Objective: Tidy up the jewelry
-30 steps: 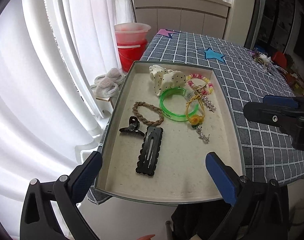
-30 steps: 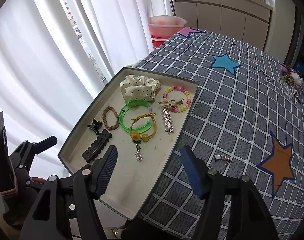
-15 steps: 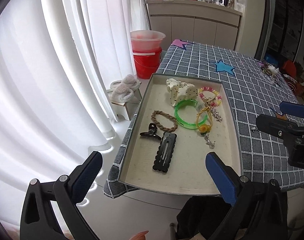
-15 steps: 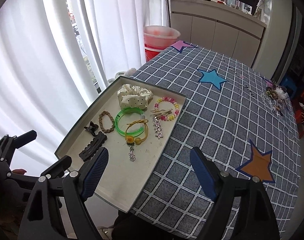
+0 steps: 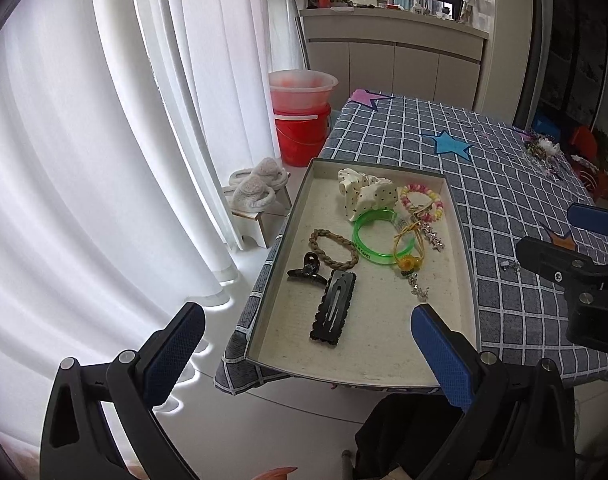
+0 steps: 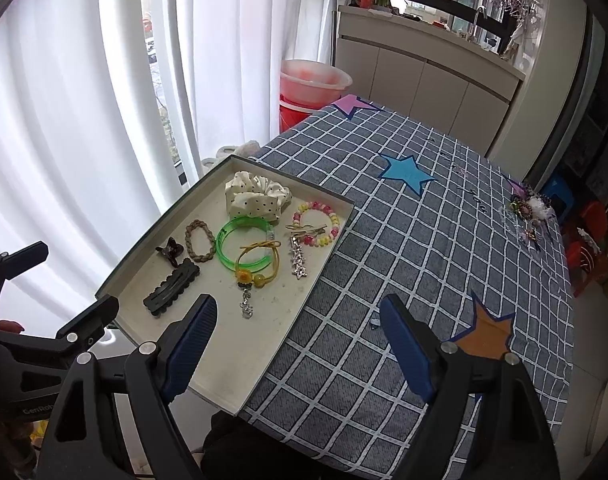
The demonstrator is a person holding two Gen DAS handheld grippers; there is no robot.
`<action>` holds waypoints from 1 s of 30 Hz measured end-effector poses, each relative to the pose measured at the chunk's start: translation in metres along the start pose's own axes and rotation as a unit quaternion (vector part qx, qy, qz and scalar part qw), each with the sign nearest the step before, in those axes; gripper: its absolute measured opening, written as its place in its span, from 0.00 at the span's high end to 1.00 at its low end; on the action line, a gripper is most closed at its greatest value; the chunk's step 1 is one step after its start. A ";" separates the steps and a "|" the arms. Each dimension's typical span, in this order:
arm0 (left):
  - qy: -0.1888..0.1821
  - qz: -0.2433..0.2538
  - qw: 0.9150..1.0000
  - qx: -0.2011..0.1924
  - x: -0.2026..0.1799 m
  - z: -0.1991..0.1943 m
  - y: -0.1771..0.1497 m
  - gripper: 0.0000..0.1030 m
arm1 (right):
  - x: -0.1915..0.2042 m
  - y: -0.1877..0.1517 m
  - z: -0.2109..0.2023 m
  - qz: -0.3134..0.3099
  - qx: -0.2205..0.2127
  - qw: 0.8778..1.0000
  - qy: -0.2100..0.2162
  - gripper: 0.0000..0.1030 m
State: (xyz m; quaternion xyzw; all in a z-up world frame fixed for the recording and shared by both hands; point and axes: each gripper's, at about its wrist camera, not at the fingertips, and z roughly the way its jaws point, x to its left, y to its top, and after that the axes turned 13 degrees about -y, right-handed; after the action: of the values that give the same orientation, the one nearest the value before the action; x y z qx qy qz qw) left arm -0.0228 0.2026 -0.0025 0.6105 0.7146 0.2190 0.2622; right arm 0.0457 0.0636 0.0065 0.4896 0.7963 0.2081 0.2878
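A shallow beige tray (image 5: 460, 232) (image 6: 264, 360) sits at the table's near left corner. It holds a dotted scrunchie (image 5: 366, 194) (image 6: 256, 196), a green bangle (image 5: 378, 236) (image 6: 240, 248), a bead bracelet (image 5: 422, 198) (image 6: 316, 224), a braided band (image 5: 332, 248), a black snap clip (image 5: 334, 308) (image 6: 172, 290), a claw clip (image 5: 306, 272) and a yellow tie (image 6: 260, 264). A small silver piece (image 5: 511, 265) (image 6: 374, 323) lies on the cloth right of the tray. My left gripper (image 5: 304, 344) and right gripper (image 6: 296, 344) are open, empty, held back above the table's near edge.
The table has a grey checked cloth (image 6: 424, 240) with star patches. A cluster of ornaments (image 6: 528, 208) lies at the far right edge. A red bucket (image 5: 302, 120), a stool with slippers (image 5: 256, 196) and white curtains are left of the table.
Both grippers have pulled back and up from the tray, so the tray looks smaller and farther. The items in the tray have not moved. Both stay open.
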 end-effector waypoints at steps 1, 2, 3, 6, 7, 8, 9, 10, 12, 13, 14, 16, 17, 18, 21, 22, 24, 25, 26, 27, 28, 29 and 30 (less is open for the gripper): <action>0.000 0.000 1.000 0.000 0.000 -0.001 0.000 0.00 | 0.000 0.000 0.000 0.001 0.000 1.000 0.000 0.17; -0.001 0.001 1.000 -0.001 -0.001 -0.001 0.000 0.00 | 0.001 0.000 -0.001 0.000 -0.001 1.000 0.000 0.17; -0.001 0.002 1.000 -0.001 -0.001 -0.002 0.000 0.00 | 0.001 -0.001 -0.001 -0.001 -0.001 1.000 0.000 0.17; -0.003 0.004 1.000 -0.002 -0.003 -0.003 0.000 0.00 | 0.002 -0.001 0.000 -0.004 0.000 1.000 0.002 0.17; -0.003 0.004 1.000 -0.002 -0.003 -0.004 0.000 0.00 | 0.001 -0.001 0.000 -0.004 0.000 1.000 0.002 0.17; -0.003 0.004 1.000 -0.002 -0.003 -0.003 0.000 0.00 | 0.002 -0.002 -0.001 -0.004 0.000 1.000 0.003 0.17; -0.004 0.005 1.000 -0.002 -0.004 -0.004 0.000 0.00 | 0.002 -0.002 0.000 -0.003 0.000 1.000 0.003 0.17; -0.004 0.005 1.000 -0.001 -0.004 -0.004 0.000 0.00 | 0.002 -0.001 0.000 -0.003 0.000 1.000 0.004 0.17; -0.003 0.005 1.000 -0.001 -0.004 -0.003 0.000 0.00 | 0.002 -0.001 0.000 -0.004 0.001 1.000 0.004 0.17; -0.003 0.005 1.000 -0.001 -0.004 -0.003 0.000 0.00 | 0.002 -0.002 0.000 -0.005 0.000 1.000 0.005 0.17; -0.003 0.004 1.000 -0.001 -0.003 -0.003 0.000 0.00 | 0.002 -0.001 -0.001 -0.006 0.000 1.000 0.005 0.17; -0.002 0.005 1.000 -0.001 -0.003 -0.003 0.000 0.00 | 0.003 -0.001 -0.001 -0.007 0.000 1.000 0.005 0.17; -0.002 0.005 1.000 0.000 -0.003 -0.004 0.000 0.00 | 0.003 -0.001 -0.001 -0.006 0.000 1.000 0.006 0.17; -0.002 0.005 1.000 0.000 -0.003 -0.003 0.000 0.00 | 0.003 -0.001 -0.001 -0.006 0.000 1.000 0.006 0.17; -0.002 0.005 1.000 0.000 -0.003 -0.003 0.000 0.00 | 0.003 -0.001 -0.001 -0.007 0.000 1.000 0.005 0.17; -0.002 0.005 1.000 0.000 -0.003 -0.003 0.000 0.00 | 0.003 -0.001 -0.001 -0.006 0.000 1.000 0.005 0.17; -0.002 0.006 1.000 0.000 -0.003 -0.003 0.000 0.00 | 0.003 -0.001 -0.001 -0.006 0.000 1.000 0.006 0.17; -0.002 0.006 1.000 0.000 -0.003 -0.002 0.000 0.00 | 0.003 -0.001 -0.001 -0.007 0.000 1.000 0.005 0.17; -0.002 0.006 1.000 0.000 -0.003 -0.002 0.000 0.00 | 0.003 -0.001 -0.001 -0.007 0.000 1.000 0.005 0.17; -0.002 0.006 1.000 0.000 -0.003 -0.002 0.000 0.00 | 0.003 -0.001 -0.001 -0.007 0.000 1.000 0.005 0.17; -0.002 0.006 1.000 0.001 -0.003 -0.002 0.000 0.00 | 0.002 -0.001 -0.001 -0.006 0.000 1.000 0.006 0.17; -0.002 0.006 1.000 0.001 -0.003 -0.002 -0.001 0.00 | 0.003 -0.001 0.000 -0.006 0.000 1.000 0.006 0.17; -0.002 0.007 1.000 0.001 -0.004 -0.002 0.000 0.00 | 0.003 -0.001 0.000 -0.006 0.000 1.000 0.005 0.17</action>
State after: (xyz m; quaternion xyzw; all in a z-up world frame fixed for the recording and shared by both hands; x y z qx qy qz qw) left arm -0.0241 0.1986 -0.0005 0.6159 0.7104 0.2189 0.2611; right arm 0.0436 0.0655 0.0054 0.4838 0.8008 0.2088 0.2847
